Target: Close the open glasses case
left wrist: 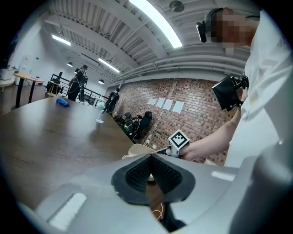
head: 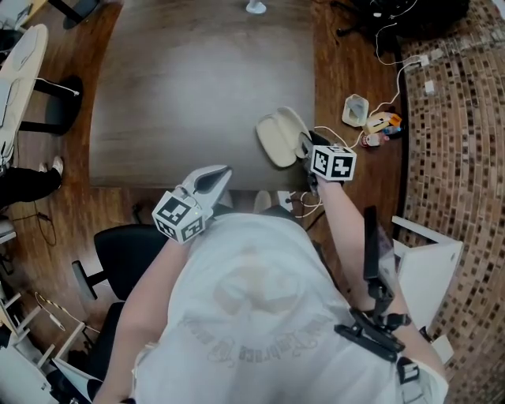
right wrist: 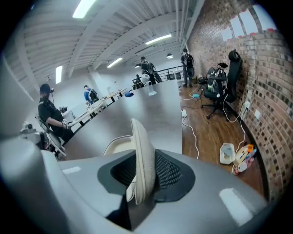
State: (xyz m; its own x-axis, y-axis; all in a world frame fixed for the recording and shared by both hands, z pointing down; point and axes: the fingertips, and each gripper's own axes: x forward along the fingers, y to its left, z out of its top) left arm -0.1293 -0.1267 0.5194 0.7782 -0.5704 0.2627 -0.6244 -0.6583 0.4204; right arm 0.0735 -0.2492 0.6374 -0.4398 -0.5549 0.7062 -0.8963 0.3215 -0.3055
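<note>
The cream glasses case point(head: 278, 138) lies open near the right front edge of the dark table point(head: 197, 87). My right gripper point(head: 304, 147) is shut on its raised lid point(right wrist: 142, 151), which stands on edge between the ribbed pads; the lower shell point(right wrist: 115, 145) shows just behind it. My left gripper point(head: 221, 175) hovers at the table's front edge, left of the case and apart from it, its pads point(left wrist: 137, 171) touching at the tips with nothing between them. From the left gripper view the case point(left wrist: 136, 150) and the right gripper's marker cube point(left wrist: 178, 138) show ahead.
A white stemmed object point(head: 255, 8) stands at the table's far edge. On the wooden floor to the right lie cables and a small white container point(head: 356, 109) with colourful items. A black chair point(head: 126, 248) sits behind me on the left. People sit at tables in the distance.
</note>
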